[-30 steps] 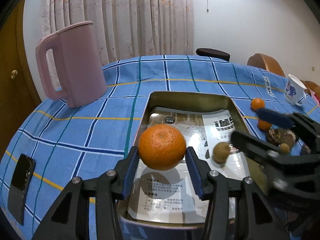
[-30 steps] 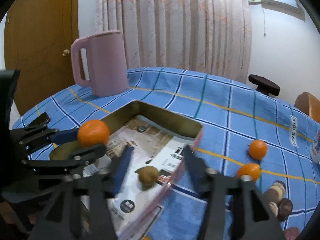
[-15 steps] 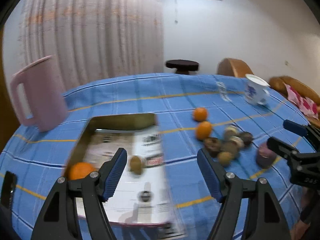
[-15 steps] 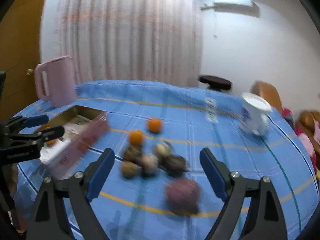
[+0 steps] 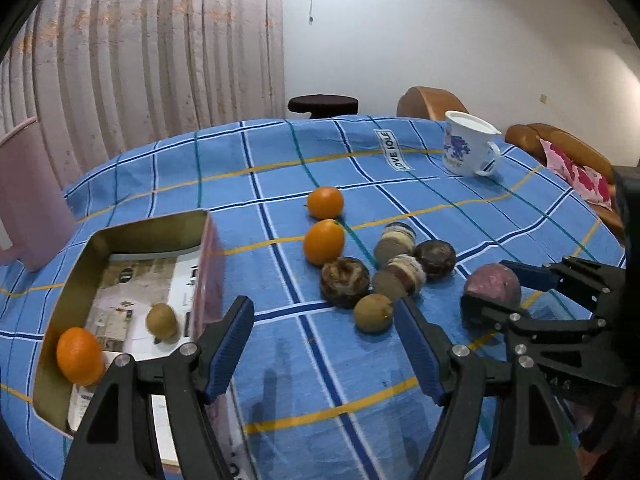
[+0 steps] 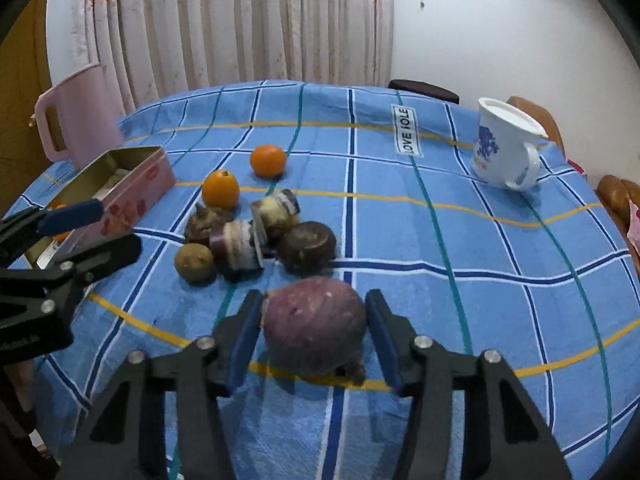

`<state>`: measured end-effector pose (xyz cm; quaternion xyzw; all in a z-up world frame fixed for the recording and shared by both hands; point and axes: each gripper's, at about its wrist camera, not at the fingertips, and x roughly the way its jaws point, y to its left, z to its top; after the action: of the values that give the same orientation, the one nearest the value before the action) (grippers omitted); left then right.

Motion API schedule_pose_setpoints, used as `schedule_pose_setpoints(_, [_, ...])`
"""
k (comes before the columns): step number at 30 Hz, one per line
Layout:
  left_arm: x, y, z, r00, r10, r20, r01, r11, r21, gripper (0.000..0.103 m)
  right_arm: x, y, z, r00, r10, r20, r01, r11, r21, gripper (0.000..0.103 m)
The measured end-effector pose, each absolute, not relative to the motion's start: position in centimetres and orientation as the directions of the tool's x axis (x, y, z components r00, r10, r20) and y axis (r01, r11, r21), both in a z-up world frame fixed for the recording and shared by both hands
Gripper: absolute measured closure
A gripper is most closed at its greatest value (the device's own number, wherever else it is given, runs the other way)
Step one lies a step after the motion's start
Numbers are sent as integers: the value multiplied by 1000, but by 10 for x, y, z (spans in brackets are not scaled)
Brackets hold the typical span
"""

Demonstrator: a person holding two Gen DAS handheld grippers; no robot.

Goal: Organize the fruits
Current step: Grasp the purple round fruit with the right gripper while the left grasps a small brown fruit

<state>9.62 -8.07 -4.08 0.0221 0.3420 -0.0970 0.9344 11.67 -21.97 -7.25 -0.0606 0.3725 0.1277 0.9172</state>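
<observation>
A pink-sided tin (image 5: 206, 276), open and lined with printed paper, holds one orange (image 5: 79, 355) and a brown kiwi (image 5: 161, 321). At its three o'clock two more oranges (image 5: 325, 202) lie apart from a tight cluster of brown and purplish fruits (image 5: 346, 282). A larger purple fruit (image 6: 315, 323) sits at the cluster's four o'clock.

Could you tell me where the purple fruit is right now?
In the right wrist view, the purple fruit sits on the tablecloth between the right gripper's fingers.
</observation>
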Motion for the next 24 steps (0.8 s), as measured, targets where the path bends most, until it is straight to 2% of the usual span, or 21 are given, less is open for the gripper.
schedule_pose_setpoints(3, [101, -89, -45, 735, -167, -657, 213, 977, -10, 29, 108, -221, -63, 743, 167, -648, -254, 966, -42, 49])
schedule_pose_setpoints(7, [110, -97, -54, 698, -186, -692, 241, 970, -18, 30, 109, -224, -48, 783, 172, -598, -218, 976, -5, 49])
schedule_pose_setpoints(10, [119, -100, -58, 676, -190, -712, 251, 968, -20, 53, 116, -223, -44, 794, 165, -586, -201, 980, 4, 49])
schedule_pose_setpoints(19, [137, -105, -72, 606, -250, -755, 275, 957, -97, 53, 120, -219, -55, 789, 178, -588, -204, 979, 22, 49])
schedule_pose_setpoints(21, [138, -105, -73, 599, -262, -756, 277, 954, -111, 61, 119, -219, -54, 794, 181, -580, -204, 979, 27, 49])
schedule_pose_setpoints(23, [137, -106, -72, 599, -280, -751, 294, 948, -119, 75, 121, -216, -61, 792, 180, -584, -205, 978, 23, 49])
schedule_pose_setpoints(24, [136, -107, -72, 599, -279, -750, 296, 948, -116, 75, 122, -214, -63, 791, 180, -585, -206, 978, 22, 49])
